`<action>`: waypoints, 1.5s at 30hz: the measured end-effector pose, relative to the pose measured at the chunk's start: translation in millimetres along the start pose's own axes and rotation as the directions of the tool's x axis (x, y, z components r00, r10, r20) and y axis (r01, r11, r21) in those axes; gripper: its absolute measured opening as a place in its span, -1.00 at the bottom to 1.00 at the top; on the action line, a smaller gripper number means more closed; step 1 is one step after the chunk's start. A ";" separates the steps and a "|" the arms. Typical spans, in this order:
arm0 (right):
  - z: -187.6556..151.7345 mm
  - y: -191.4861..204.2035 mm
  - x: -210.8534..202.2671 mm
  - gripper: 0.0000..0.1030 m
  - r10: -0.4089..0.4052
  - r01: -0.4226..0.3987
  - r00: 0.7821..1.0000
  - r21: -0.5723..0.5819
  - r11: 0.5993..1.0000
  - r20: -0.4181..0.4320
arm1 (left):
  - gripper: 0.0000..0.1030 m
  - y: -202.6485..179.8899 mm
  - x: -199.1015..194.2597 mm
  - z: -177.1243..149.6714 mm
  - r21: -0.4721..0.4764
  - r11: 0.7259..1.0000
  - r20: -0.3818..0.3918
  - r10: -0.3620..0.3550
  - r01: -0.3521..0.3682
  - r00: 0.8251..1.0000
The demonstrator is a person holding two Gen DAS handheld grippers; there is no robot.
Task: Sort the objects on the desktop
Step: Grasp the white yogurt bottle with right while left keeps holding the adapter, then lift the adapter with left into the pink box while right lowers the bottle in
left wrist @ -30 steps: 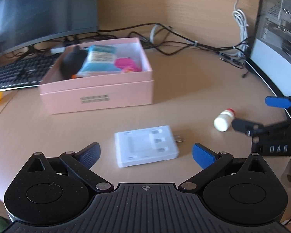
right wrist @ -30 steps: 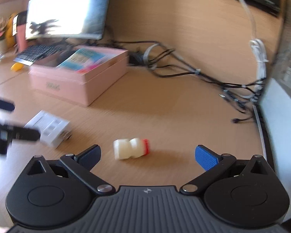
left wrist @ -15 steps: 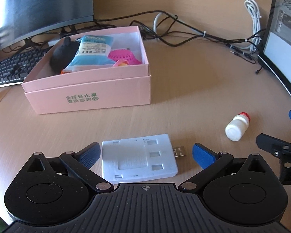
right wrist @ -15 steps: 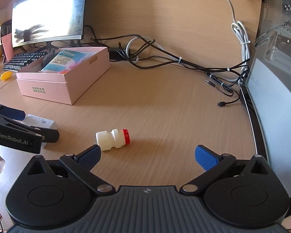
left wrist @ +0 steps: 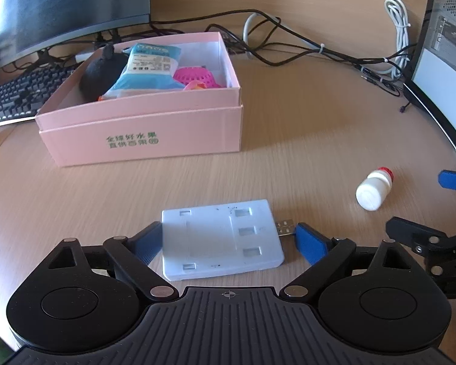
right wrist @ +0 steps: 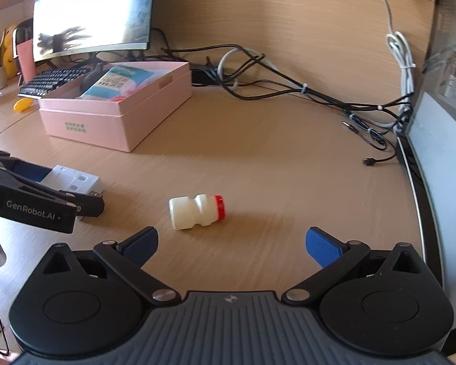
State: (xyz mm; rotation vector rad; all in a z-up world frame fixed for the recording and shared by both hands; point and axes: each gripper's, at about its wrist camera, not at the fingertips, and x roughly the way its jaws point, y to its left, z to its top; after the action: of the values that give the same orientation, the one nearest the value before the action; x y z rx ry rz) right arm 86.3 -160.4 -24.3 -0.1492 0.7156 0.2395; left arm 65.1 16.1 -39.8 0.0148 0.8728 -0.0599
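On the desk (left wrist: pixel 288 158) we count one white USB hub (left wrist: pixel 220 238) between the closing jaws of the left gripper (left wrist: pixel 229 241), pads not yet pressing; one bottle (right wrist: pixel 197 211) ahead of the released right gripper (right wrist: pixel 231 243); one pink box (left wrist: pixel 155 121).

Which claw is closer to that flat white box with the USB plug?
Left. The left claw straddles the white box, its jaws closing around it. The right claw sits off beside it, facing the little bottle.
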 end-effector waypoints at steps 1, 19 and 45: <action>0.3 1.5 0.4 1.00 0.005 -0.005 1.000 -0.009 1.000 0.001 | 0.85 0.7 -3.0 -2.7 0.000 1.000 -0.005 -0.004 0.004 1.000; 18.4 12.5 30.4 -0.11 0.128 -0.131 0.991 -0.113 0.985 -0.033 | 0.86 11.0 -29.0 -33.4 -0.002 1.000 -0.046 -0.008 0.008 0.999; 4.5 41.9 -20.7 -0.17 0.268 -0.275 0.961 -0.220 0.936 -0.063 | 0.85 -4.1 -28.1 -30.6 0.065 0.997 -0.045 0.044 -0.041 0.998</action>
State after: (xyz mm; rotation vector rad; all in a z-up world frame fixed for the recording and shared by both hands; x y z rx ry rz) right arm 62.8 -122.5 -9.5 -0.2726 0.7393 0.5862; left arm 23.4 14.5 -37.9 0.0955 0.9160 -0.0480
